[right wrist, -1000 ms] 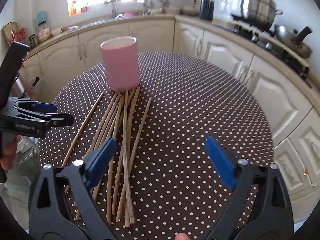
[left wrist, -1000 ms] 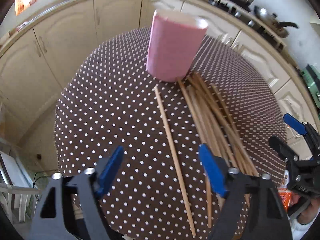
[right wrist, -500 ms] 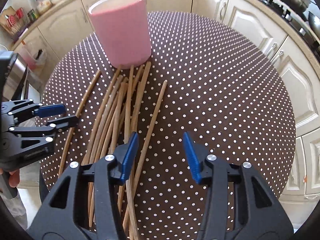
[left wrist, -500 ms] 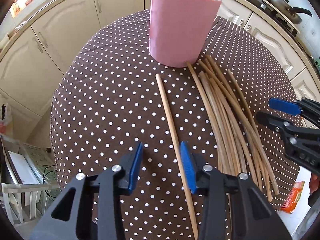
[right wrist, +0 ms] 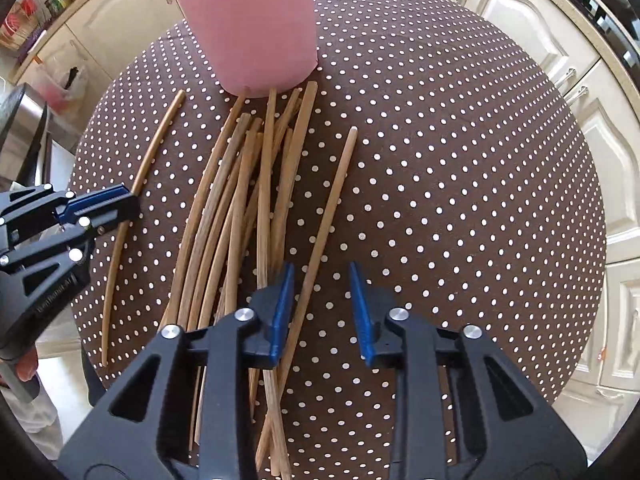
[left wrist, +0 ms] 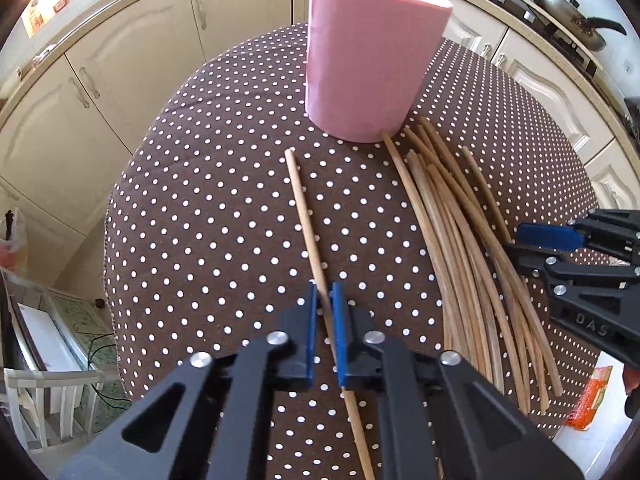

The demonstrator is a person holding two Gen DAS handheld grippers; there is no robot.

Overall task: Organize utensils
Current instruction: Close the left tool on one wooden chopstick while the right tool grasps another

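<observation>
The left hand-held gripper (left wrist: pixel 325 322) pinches a lone chopstick (left wrist: pixel 306 216) beside the pink cup (left wrist: pixel 370 60); the right hand-held gripper (right wrist: pixel 322 312) is spread; lifting into the cup likely follows.

Pink cup (right wrist: pixel 248 28): rim cut off by top edge in right wrist view. Near ends of bundled sticks (right wrist: pixel 240 216) hidden under right gripper (right wrist: pixel 320 312) body. Lone stick (left wrist: pixel 308 232): whether pads pinch it, can't tell.

There is one pink cup (right wrist: pixel 252 28), one table (right wrist: pixel 460 184), two grippers, and about a dozen sticks (right wrist: pixel 240 208), too bunched to count exactly.
</observation>
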